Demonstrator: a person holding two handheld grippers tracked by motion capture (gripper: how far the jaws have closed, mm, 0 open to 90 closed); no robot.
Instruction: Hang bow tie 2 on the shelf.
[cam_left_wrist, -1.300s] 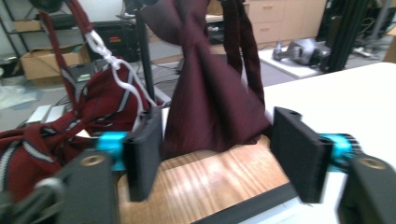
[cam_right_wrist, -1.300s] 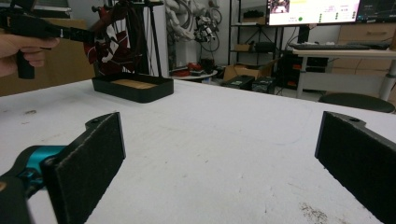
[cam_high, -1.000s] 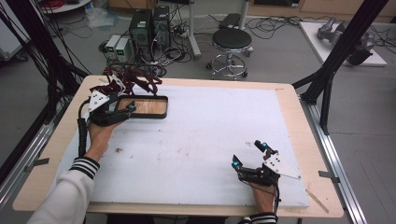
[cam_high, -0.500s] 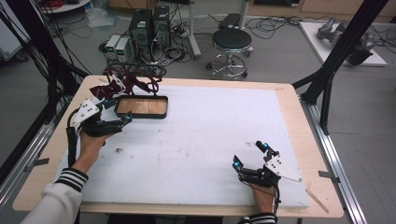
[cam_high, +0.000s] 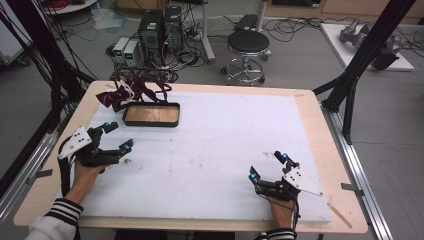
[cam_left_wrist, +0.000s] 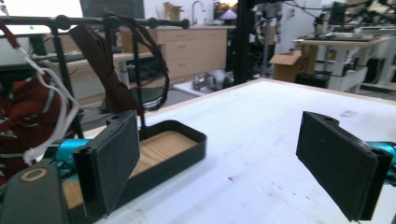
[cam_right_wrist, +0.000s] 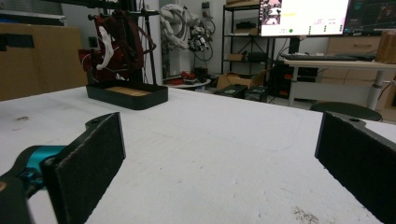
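Observation:
A black tray with a wooden bottom stands at the table's back left, under a black stand hung with dark red cloth and white cord. My left gripper is open near the left edge, a short way in front of the tray, with nothing between its jaws. In the left gripper view the tray lies just beyond the open left gripper, and dark red straps hang over it. My right gripper rests open near the front right. The right gripper view shows the open right gripper and the far tray.
A white sheet covers most of the wooden table. Beyond the far edge stand a round stool and computer boxes on the floor. Black frame posts rise at the right and left sides.
My left gripper has drawn back from the tray toward the front left edge of the table, empty. The right gripper has stayed in place.

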